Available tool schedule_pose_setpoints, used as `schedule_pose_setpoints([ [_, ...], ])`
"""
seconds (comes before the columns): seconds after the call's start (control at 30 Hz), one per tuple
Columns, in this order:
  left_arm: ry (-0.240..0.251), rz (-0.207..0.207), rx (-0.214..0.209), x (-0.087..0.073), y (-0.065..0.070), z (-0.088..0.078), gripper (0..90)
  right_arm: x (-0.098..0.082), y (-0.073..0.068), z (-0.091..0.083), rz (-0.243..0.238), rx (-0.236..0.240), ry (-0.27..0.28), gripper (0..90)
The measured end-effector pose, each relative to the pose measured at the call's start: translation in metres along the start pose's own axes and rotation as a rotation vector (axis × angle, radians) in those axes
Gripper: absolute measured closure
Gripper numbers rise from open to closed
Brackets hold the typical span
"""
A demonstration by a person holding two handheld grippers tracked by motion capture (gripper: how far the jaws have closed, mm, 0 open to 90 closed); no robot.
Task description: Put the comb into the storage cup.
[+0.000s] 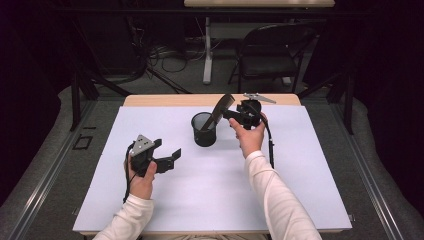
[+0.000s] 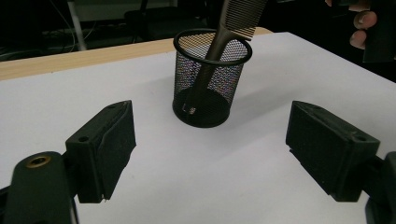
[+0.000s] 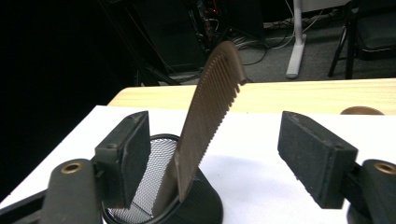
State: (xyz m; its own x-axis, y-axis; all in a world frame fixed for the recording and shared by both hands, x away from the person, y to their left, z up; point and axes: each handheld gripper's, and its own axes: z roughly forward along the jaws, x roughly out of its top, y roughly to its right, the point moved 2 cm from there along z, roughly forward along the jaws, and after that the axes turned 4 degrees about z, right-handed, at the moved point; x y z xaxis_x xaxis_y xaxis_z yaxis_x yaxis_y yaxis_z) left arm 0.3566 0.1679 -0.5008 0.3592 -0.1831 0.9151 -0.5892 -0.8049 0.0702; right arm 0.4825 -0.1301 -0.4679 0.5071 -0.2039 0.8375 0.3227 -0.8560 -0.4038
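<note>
A black wire-mesh cup stands upright on the white sheet, a little behind the table's middle. A brown comb stands in it, handle down, teeth end leaning out to the right. My right gripper is level with the comb's top, just right of the cup. In the right gripper view the comb rises between its jaws, and neither pad touches it; this gripper is open. My left gripper is low at the left and open, with nothing between its jaws. It faces the cup and the comb.
The white sheet covers most of a wooden table, whose bare strip shows along the far edge. Behind the table are a black folding chair, a white table leg and floor cables. The person's right hand is beyond the cup.
</note>
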Motion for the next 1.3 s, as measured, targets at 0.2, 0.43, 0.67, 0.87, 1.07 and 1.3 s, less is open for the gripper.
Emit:
schedule_pose_setpoints([
  [0.2, 0.001, 0.000, -0.001, 0.000, 0.000, 0.000, 16.2, 0.001, 0.000, -0.005, -0.021, -0.003, -0.010, 21.9],
  [0.43, -0.004, -0.005, -0.005, 0.000, 0.000, 0.000, 16.2, 0.000, -0.005, -0.009, -0.077, -0.037, -0.036, 19.6],
  [0.67, -0.003, -0.007, -0.011, 0.001, -0.001, 0.000, 16.2, 0.001, -0.005, -0.016, -0.102, -0.070, -0.041, 16.7],
  [0.87, -0.006, -0.006, -0.013, 0.001, 0.000, -0.001, 16.1, 0.001, -0.008, -0.025, -0.144, -0.062, -0.041, 16.7],
  [1.07, -0.010, -0.022, -0.027, 0.002, -0.002, -0.001, 16.1, 0.001, -0.013, -0.033, -0.156, -0.028, -0.053, 16.2],
  [1.3, -0.021, -0.017, -0.041, 0.002, -0.001, 0.000, 16.2, -0.001, -0.022, -0.045, -0.183, 0.021, -0.060, 15.3],
])
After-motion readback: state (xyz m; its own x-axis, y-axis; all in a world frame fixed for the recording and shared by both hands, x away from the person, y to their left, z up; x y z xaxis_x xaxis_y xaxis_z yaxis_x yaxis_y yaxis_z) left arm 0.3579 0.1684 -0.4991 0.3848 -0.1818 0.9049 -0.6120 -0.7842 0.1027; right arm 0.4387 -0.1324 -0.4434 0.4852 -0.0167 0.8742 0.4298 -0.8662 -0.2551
